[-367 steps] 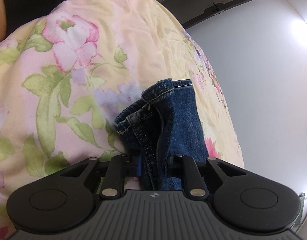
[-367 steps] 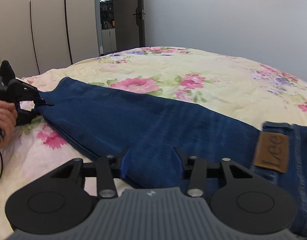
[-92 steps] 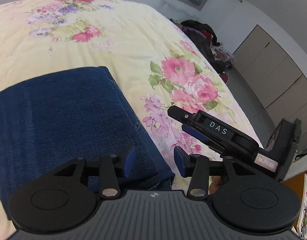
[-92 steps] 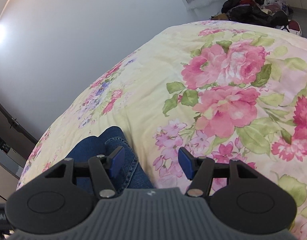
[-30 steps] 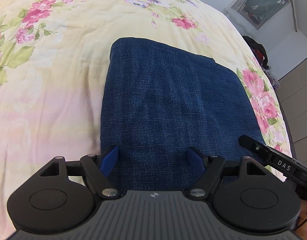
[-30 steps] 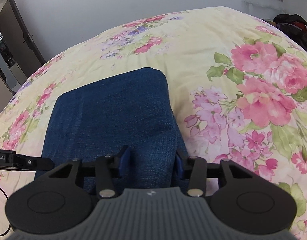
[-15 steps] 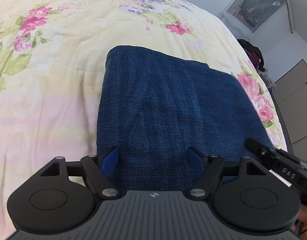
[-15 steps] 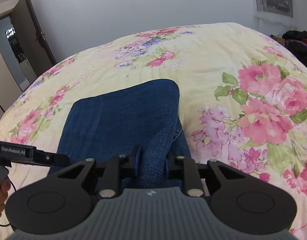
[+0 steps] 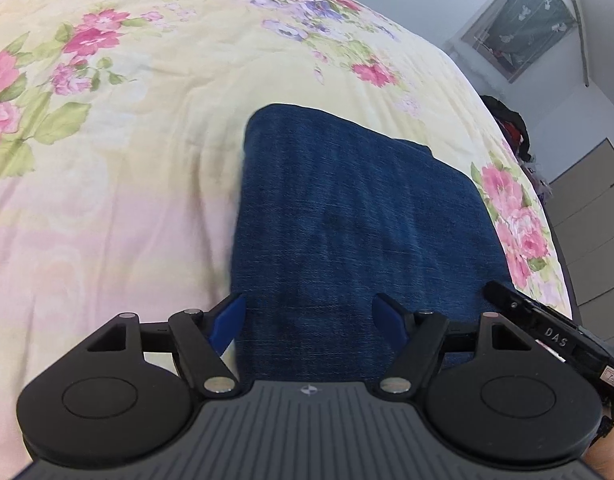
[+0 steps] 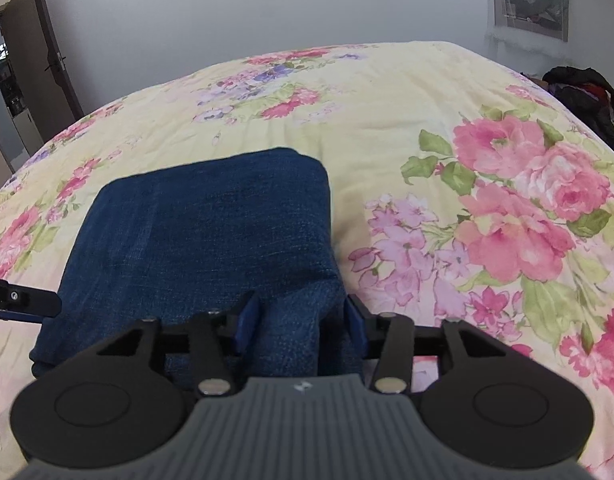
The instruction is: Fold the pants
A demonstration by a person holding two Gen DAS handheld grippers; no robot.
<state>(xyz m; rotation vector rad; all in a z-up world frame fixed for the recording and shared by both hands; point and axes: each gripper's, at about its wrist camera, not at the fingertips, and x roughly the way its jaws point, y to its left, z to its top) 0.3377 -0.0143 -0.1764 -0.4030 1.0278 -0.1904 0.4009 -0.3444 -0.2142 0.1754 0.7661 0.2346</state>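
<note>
Left gripper hovers wide open over the near edge of the folded jeans on the flowered bedspread, gripping nothing. Right gripper has just been opening, denim bunched between its half-spread fingers. Pulling away now could drag that corner and spoil the fold.

Plain grey-white wall stood behind the floral-covered bed; open doorway left, grey cabinets beyond.
</note>
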